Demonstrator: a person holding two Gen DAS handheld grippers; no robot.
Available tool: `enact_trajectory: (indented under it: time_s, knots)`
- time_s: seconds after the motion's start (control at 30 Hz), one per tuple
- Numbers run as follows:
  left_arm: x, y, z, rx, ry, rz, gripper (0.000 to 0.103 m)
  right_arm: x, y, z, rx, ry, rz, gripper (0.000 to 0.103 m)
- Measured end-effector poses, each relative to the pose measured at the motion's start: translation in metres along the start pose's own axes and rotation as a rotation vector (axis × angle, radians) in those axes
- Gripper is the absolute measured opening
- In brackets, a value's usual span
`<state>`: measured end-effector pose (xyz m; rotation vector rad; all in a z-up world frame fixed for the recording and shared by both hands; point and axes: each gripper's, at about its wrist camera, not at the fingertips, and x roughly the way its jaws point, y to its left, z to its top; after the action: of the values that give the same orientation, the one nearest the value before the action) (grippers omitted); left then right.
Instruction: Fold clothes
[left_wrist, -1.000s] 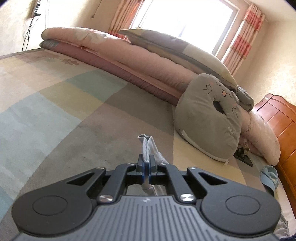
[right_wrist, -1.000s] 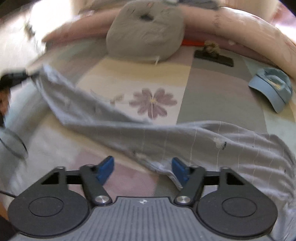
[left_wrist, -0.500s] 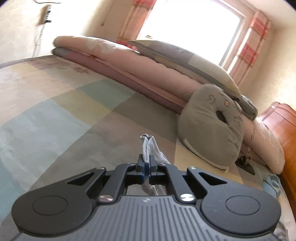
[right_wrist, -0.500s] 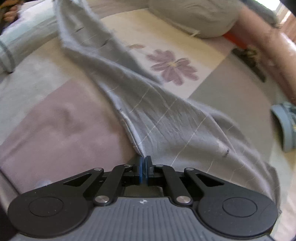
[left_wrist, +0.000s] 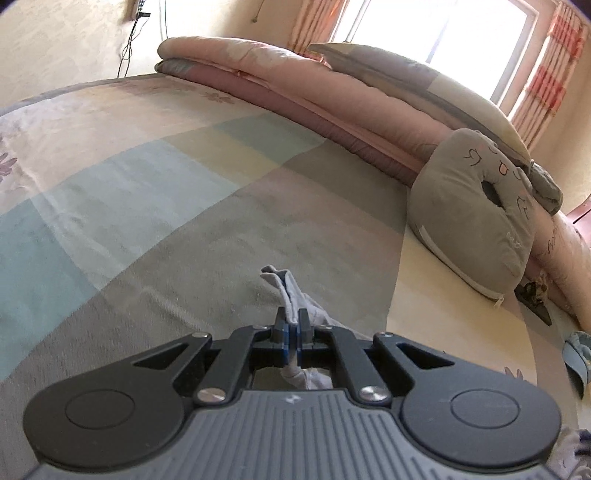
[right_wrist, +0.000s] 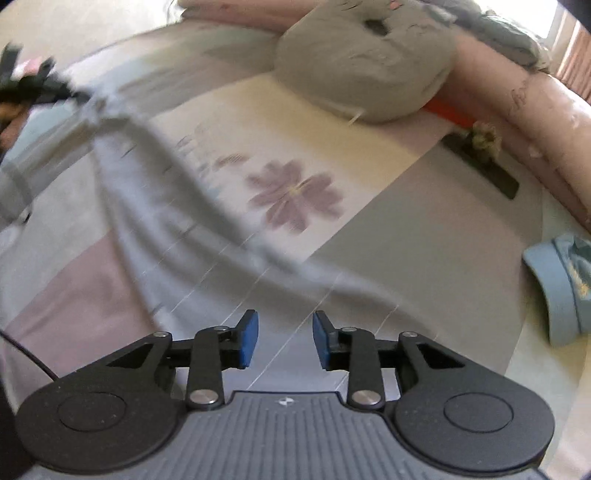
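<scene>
Half a second earlier the right tongs (right_wrist: 283, 339) were pinched shut on the near edge of the grey garment (right_wrist: 177, 236); that edge has since been let go, and their blue pads (right_wrist: 248, 339) now stand apart above the cloth with nothing between them. The left tongs (left_wrist: 293, 328) have stayed clenched on a bunched corner of the same garment (left_wrist: 286, 291), which pokes out just past their tips above the bed (left_wrist: 147, 221), while the view over the bed has swung a little.

In the right wrist view the garment is seen stretched in a long, loose band from the upper left, where the left tongs are blurred at the frame edge, down to the near edge of the bed under the right tongs. It is drawn out and creased lengthwise rather than laid in a neat, squared stack, so the folding is judged to be unfinished: no tidy folded shape is shown anywhere in either view. Whether a lengthwise fold is already in the cloth cannot be told through the motion blur. A grey cushion (right_wrist: 365, 62) and a blue cap (right_wrist: 557, 291) lie on the bed apart from the garment
</scene>
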<state>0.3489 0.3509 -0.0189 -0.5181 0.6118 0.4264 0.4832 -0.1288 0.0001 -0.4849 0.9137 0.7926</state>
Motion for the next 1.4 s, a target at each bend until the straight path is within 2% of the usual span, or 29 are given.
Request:
enact_trajectory:
  time_s: [0.17, 0.33, 0.47, 0.67, 0.9, 1.1, 1.13, 1.2, 1.23, 1.4]
  knots:
    - [-0.006, -0.004, -0.002, 0.012, -0.008, 0.004, 0.002, 0.037, -0.03, 0.027, 0.004, -0.009, 0.051, 0.037]
    - [-0.008, -0.003, -0.004, 0.016, -0.013, 0.022, 0.002, 0.077, -0.026, 0.064, -0.004, -0.028, 0.198, 0.037]
    - [-0.008, 0.003, -0.007, 0.006, -0.005, 0.021, 0.002, 0.106, -0.006, 0.1, -0.027, -0.052, 0.274, 0.037]
    - [-0.005, 0.017, -0.011, -0.004, 0.014, 0.004, 0.002, 0.145, 0.05, 0.15, -0.11, -0.085, 0.384, 0.037]
    - [0.001, 0.027, -0.016, -0.006, 0.022, -0.018, 0.002, 0.18, 0.104, 0.183, -0.171, -0.1, 0.447, 0.037]
    - [0.006, 0.034, -0.021, -0.01, 0.039, -0.032, 0.002, 0.179, 0.131, 0.187, -0.268, -0.129, 0.423, 0.037]
    - [0.007, 0.034, -0.021, -0.002, 0.04, -0.035, 0.002, 0.178, 0.133, 0.187, -0.284, -0.131, 0.417, 0.035]
    - [0.008, 0.033, -0.02, 0.015, 0.034, -0.038, 0.002, 0.174, 0.138, 0.188, -0.315, -0.136, 0.404, 0.022]
    - [0.009, 0.032, -0.018, 0.021, 0.03, -0.042, 0.002, 0.172, 0.141, 0.188, -0.331, -0.139, 0.398, 0.005]
    - [0.012, 0.026, 0.002, 0.072, -0.006, -0.089, 0.002, 0.163, 0.152, 0.19, -0.409, -0.151, 0.365, 0.003]
